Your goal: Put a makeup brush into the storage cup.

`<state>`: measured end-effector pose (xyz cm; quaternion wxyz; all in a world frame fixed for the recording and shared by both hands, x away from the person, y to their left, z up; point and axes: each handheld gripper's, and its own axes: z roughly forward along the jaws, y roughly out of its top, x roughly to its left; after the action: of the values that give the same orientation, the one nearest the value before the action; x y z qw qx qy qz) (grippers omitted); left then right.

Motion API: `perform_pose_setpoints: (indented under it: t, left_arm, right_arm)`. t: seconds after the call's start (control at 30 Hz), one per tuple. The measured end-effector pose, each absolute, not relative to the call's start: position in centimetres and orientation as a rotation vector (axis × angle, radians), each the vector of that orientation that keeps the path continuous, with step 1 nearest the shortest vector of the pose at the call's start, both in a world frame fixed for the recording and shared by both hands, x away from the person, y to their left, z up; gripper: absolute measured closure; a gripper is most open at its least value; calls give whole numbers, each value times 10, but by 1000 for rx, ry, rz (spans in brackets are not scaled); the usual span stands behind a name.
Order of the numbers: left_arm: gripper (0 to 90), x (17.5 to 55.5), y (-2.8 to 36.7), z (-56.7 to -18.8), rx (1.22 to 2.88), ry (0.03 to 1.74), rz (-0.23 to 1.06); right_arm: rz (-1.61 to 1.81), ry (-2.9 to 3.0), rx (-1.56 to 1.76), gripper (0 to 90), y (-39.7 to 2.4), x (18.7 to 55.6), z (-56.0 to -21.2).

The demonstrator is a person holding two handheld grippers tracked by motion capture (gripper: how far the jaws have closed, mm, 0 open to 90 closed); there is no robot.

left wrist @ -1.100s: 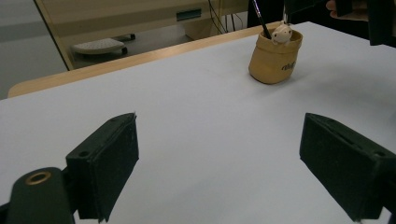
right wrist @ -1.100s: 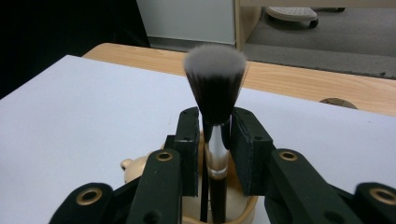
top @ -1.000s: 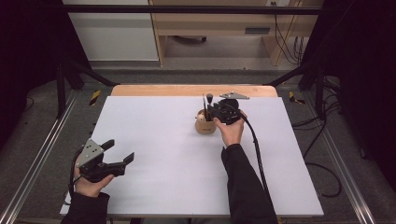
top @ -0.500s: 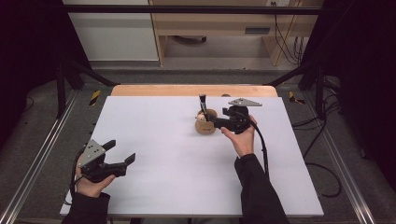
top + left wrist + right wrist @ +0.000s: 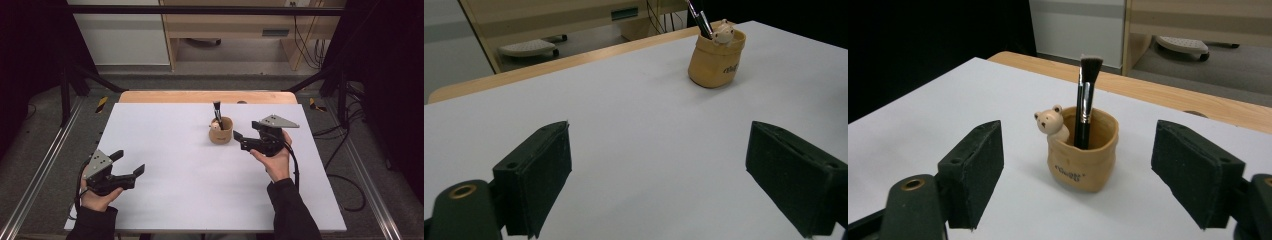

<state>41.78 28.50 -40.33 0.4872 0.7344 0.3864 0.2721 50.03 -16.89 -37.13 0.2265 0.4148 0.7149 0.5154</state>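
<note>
The brush (image 5: 1084, 95) stood upright in the bear cup (image 5: 1083, 155) at the table's (image 5: 165, 150) twelve o'clock, released. At the cup's three o'clock the right gripper (image 5: 241, 141) had just opened wide and backed away; placement looked finished. The left gripper (image 5: 131, 164) rested wide open, empty, at seven o'clock.

White table (image 5: 165, 150), wood far edge, tan bear pot (image 5: 220, 131) w/ brush (image 5: 217, 111)

My right gripper (image 5: 240, 141) withdrawn from the pot (image 5: 221, 131).
Its jaws have just been opening, nothing between them; the brush (image 5: 217, 111) now stands in the pot, released.
</note>
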Motion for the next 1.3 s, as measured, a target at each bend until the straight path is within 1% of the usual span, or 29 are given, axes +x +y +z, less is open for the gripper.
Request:
perform_pose_setpoints:
  t: [0.2, 0.77, 1.3]
  left_arm:
    - [106, 418, 284, -404, 1791, 941, 663]
    - [106, 418, 283, -404, 1793, 942, 665]
    - [105, 418, 283, -404, 1791, 944, 663]
  right_arm:
    - [1412, 1950, 1137, 191, -191, 480, -375]
    - [1430, 1907, 1082, 92, -219, 445, -386]
    - [1430, 1912, 1072, 48, -242, 426, -402]
